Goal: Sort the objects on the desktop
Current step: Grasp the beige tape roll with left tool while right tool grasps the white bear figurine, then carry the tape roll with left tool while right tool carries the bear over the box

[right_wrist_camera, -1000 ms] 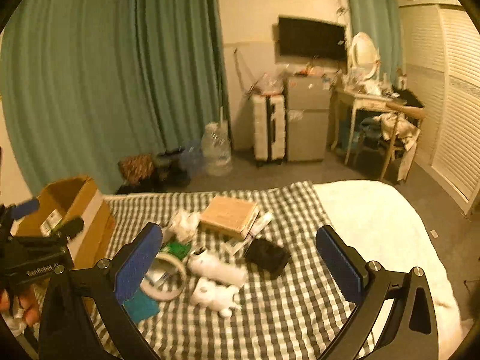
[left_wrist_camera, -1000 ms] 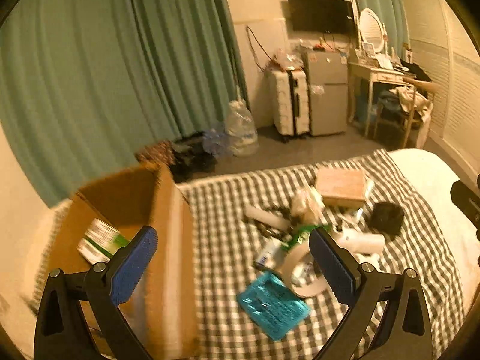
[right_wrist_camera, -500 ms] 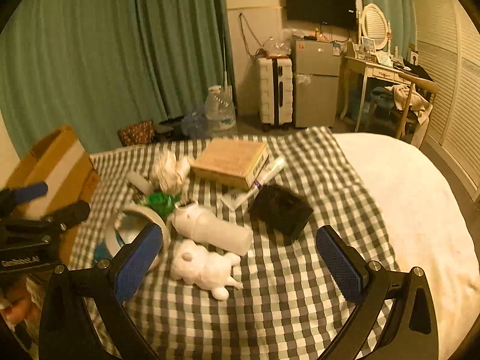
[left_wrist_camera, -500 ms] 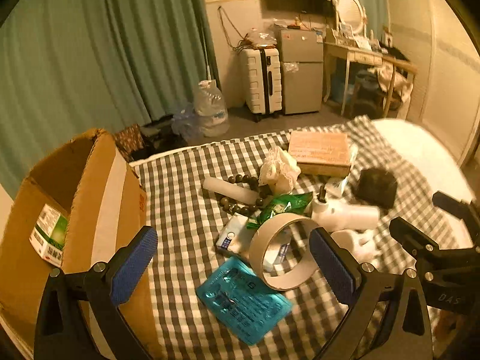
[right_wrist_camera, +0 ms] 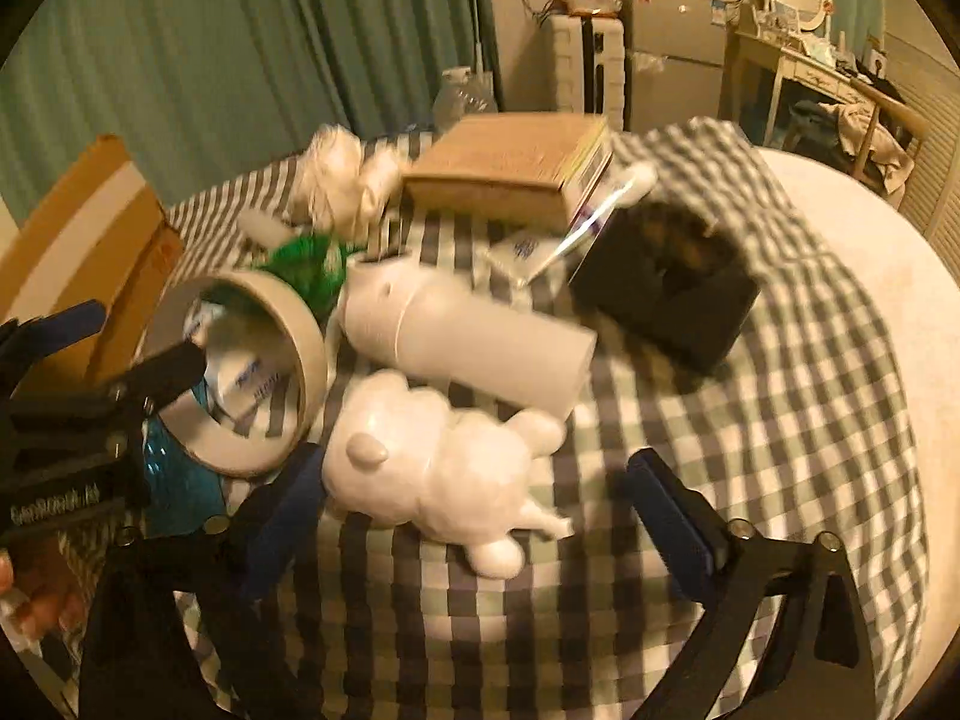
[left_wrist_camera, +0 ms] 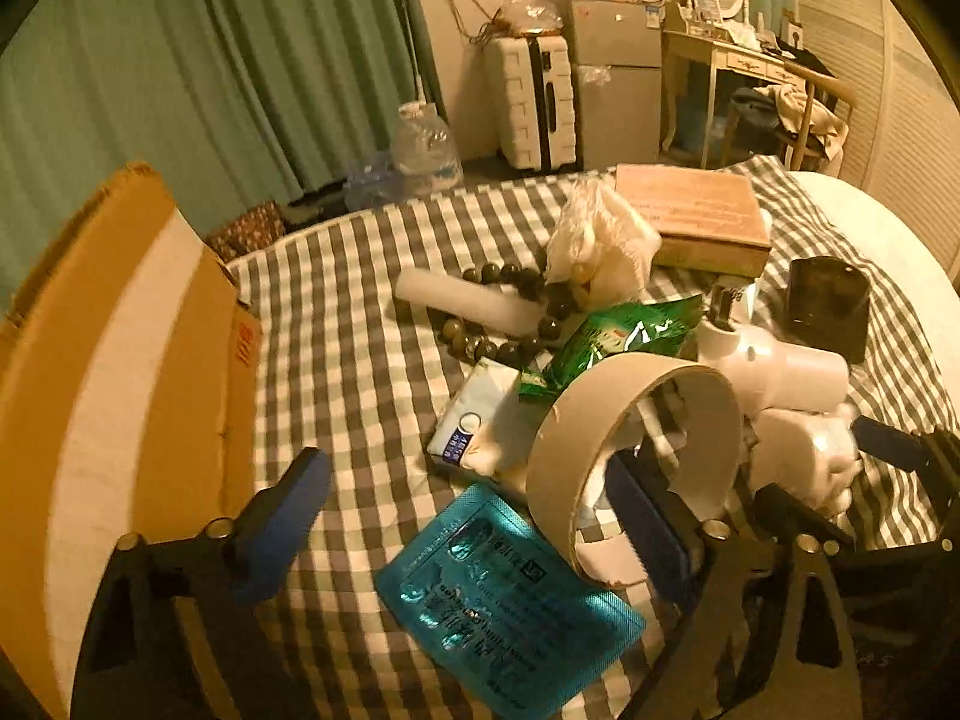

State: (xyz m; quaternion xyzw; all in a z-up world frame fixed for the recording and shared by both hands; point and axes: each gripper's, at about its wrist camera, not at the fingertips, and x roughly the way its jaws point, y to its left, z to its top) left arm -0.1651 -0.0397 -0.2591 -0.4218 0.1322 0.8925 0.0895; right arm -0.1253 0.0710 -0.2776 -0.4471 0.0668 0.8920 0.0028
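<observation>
A pile of small items lies on a checked cloth (left_wrist_camera: pixel 336 324). My left gripper (left_wrist_camera: pixel 465 498) hangs low over a teal foil packet (left_wrist_camera: pixel 510 594), which lies between its jaws; they are closing and touch nothing. Its right finger (left_wrist_camera: pixel 645 525) reaches into a cardboard tape ring (left_wrist_camera: pixel 636 450). My right gripper (right_wrist_camera: pixel 474 492) straddles a white animal figurine (right_wrist_camera: pixel 432 468); its jaws are closing too, and the pads stand clear of the figurine. A white bottle (right_wrist_camera: pixel 462 342) lies just behind the figurine.
An open cardboard box (left_wrist_camera: pixel 120 390) stands at the left edge of the cloth. Further back lie a flat brown box (left_wrist_camera: pixel 690 216), a black pouch (left_wrist_camera: pixel 828 306), dark beads (left_wrist_camera: pixel 510 312), a green wrapper (left_wrist_camera: pixel 612 336), a crumpled white bag (left_wrist_camera: pixel 600 240) and a tissue pack (left_wrist_camera: pixel 480 420).
Both grippers have dropped toward the pile and tilted further down, so the items look much larger. The jaws of both have narrowed slightly. No item has moved.
</observation>
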